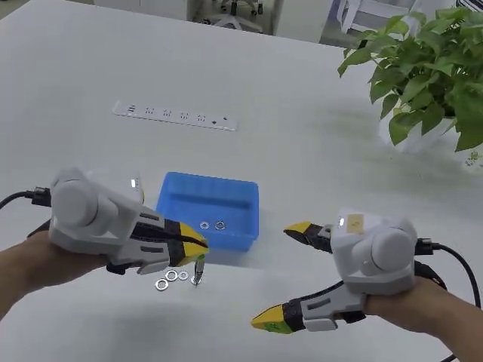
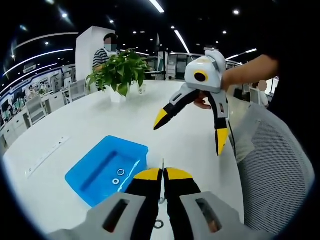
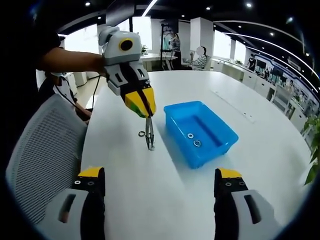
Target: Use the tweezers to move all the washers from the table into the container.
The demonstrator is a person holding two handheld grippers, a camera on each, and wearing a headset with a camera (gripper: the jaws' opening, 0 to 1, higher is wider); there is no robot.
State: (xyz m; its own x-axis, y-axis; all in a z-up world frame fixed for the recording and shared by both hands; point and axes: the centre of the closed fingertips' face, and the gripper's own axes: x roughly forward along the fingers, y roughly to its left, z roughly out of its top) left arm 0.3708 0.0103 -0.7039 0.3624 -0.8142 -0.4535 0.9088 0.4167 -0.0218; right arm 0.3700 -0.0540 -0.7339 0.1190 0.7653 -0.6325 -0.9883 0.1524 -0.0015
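Three washers [image 1: 172, 276] lie on the table [image 1: 302, 151], lower left of the head view, just in front of the blue container [image 1: 226, 243]. Two more are in the container. Your left gripper [image 1: 195, 243] is pinched narrow on the tweezers [image 1: 198, 270], tips down beside the loose three. Step judged: picking the next washer. Next move needs one rim nipped, then a lift over the wall. Your right gripper [image 1: 281, 275] is spread wide and holds nothing. The tweezer tips are too fine to tell if they grip anything.

the left gripper [image 1: 198, 243] and right gripper [image 1: 275, 275] share rounded pale grey bodies, black jaws tipped yellow, and black cables.
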